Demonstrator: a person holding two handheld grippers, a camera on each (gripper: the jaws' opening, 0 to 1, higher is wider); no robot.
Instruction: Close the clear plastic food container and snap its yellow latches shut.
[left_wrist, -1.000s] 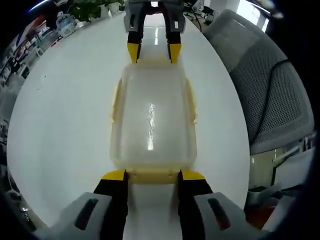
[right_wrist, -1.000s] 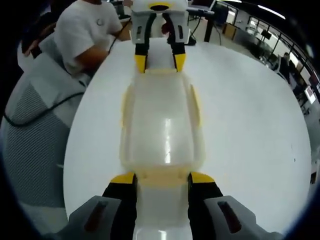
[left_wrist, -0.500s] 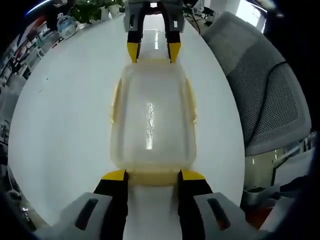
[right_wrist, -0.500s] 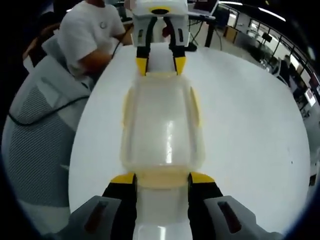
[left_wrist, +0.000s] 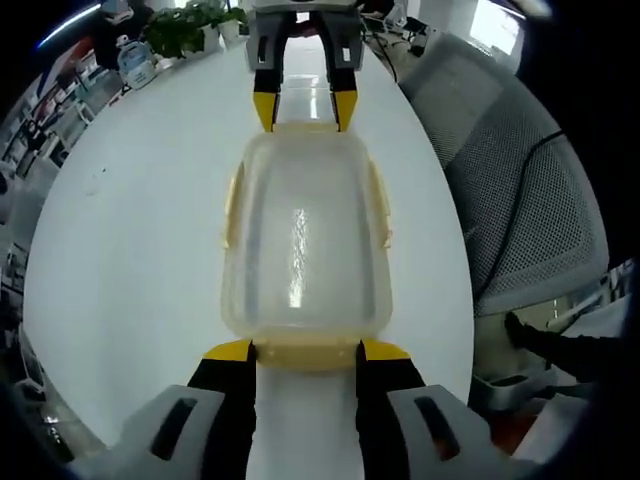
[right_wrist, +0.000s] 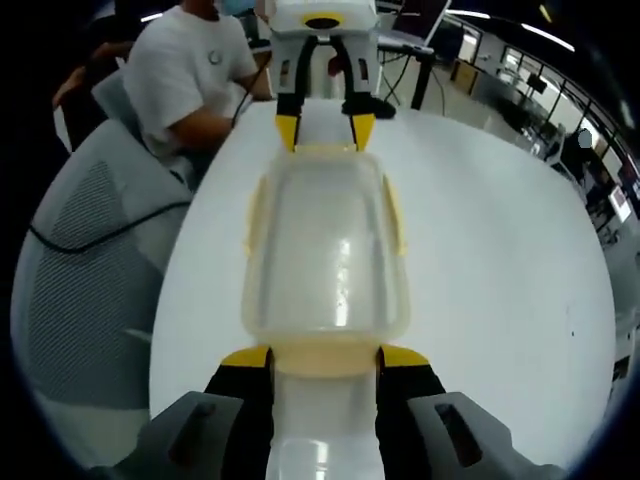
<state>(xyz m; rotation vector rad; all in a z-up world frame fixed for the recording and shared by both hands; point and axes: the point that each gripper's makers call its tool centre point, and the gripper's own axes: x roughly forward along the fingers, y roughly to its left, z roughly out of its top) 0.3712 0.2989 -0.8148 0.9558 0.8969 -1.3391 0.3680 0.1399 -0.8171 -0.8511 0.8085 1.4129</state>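
I see the clear container (left_wrist: 303, 240) with its lid on, sitting on the white counter (left_wrist: 120, 250) between my two tongs. My left tongs (left_wrist: 303, 350) are spread wide, tips touching the near yellow latch (left_wrist: 305, 353). My right tongs (right_wrist: 325, 357) are just as wide at the opposite end latch (right_wrist: 325, 356). Neither grips anything. A grey mesh chair (left_wrist: 520, 200) stands beside the counter.

White table (left_wrist: 130, 250), grey mesh chair (left_wrist: 520, 200), seated person (right_wrist: 190, 75), plants (left_wrist: 185, 25).
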